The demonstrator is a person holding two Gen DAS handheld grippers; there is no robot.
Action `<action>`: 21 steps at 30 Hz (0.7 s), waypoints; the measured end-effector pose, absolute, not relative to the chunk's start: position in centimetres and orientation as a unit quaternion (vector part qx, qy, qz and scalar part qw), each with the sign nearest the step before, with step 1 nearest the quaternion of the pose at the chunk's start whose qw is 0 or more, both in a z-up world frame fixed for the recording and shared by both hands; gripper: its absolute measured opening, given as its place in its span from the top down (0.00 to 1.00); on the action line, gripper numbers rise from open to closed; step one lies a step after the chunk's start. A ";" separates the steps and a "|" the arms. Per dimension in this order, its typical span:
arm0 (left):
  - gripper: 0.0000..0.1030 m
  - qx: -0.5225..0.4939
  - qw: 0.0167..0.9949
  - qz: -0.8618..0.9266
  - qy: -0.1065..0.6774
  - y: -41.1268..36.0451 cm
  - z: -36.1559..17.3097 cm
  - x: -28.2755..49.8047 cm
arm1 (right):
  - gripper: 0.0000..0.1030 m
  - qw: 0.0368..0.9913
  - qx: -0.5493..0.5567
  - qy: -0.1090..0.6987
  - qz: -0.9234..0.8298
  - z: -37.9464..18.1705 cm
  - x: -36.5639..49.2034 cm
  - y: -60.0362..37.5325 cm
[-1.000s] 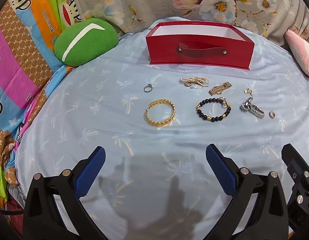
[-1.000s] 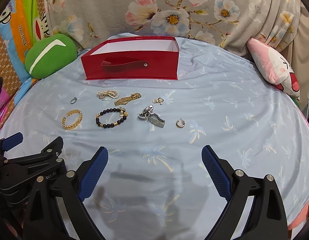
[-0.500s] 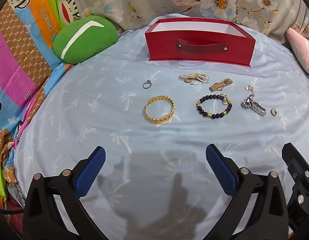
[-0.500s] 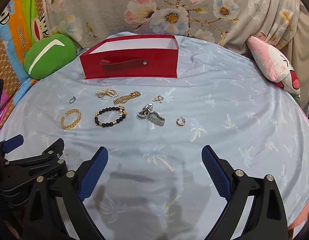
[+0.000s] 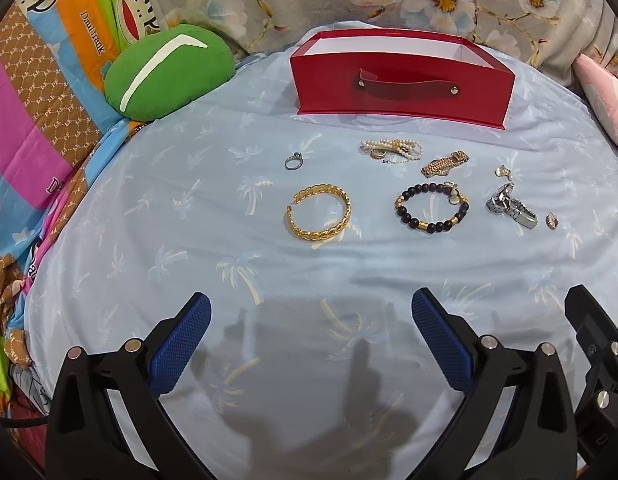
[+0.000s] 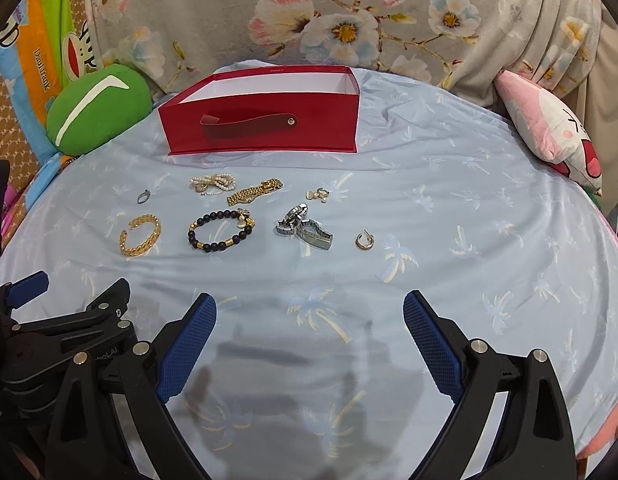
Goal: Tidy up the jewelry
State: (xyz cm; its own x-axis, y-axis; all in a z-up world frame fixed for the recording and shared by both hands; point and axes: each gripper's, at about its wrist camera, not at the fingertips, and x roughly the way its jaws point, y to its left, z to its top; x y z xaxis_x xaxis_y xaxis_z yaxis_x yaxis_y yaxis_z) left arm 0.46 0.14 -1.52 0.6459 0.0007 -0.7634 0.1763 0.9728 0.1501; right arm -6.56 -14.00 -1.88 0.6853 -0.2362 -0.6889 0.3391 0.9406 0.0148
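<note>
green cushion point(image 5: 165, 72) far left, off the work area. red box point(image 5: 401, 88) at the back of the pale blue sheet point(image 5: 189, 240), top open, nothing visible inside from here.

jewelry in front of the box, left to right: small ring point(image 5: 294, 161); gold cuff bracelet point(image 5: 319, 216); pearl strand point(image 5: 391, 149) nearest the box; gold link bracelet point(image 5: 445, 163); dark bead bracelet point(image 5: 431, 208); small gold earring piece point(image 6: 319, 194); silver watch point(image 6: 305, 227); gold hoop earring point(image 6: 364, 240) last on the right. all pieces apart from each other, none in the box.

left gripper point(image 5: 311, 336) spread wide, empty, hanging over bare sheet short of the cuff. right gripper point(image 6: 309, 336) likewise spread and empty, short of the watch.

judgement: sorting not begun; this is the approach to a first pick. next move likely calls for lowering one gripper over a piece, cuff or watch being nearest, fingers straddling it, pinching without dragging sheet, then carrying it to the box.
</note>
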 end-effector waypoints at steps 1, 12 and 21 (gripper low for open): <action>0.05 0.103 0.900 -0.051 0.420 0.2 -1.5 0.5 | 0.10 0.915 0.071 0.364 -0.157 -1.9 -6.5 -14.0; 0.05 0.099 0.899 -0.052 0.424 0.5 -1.9 0.7 | 0.10 0.915 0.071 0.364 -0.157 -2.0 -6.6 -13.9; 0.05 0.098 0.898 -0.051 0.426 0.5 -2.0 0.7 | 0.10 0.915 0.071 0.365 -0.157 -2.2 -6.5 -13.9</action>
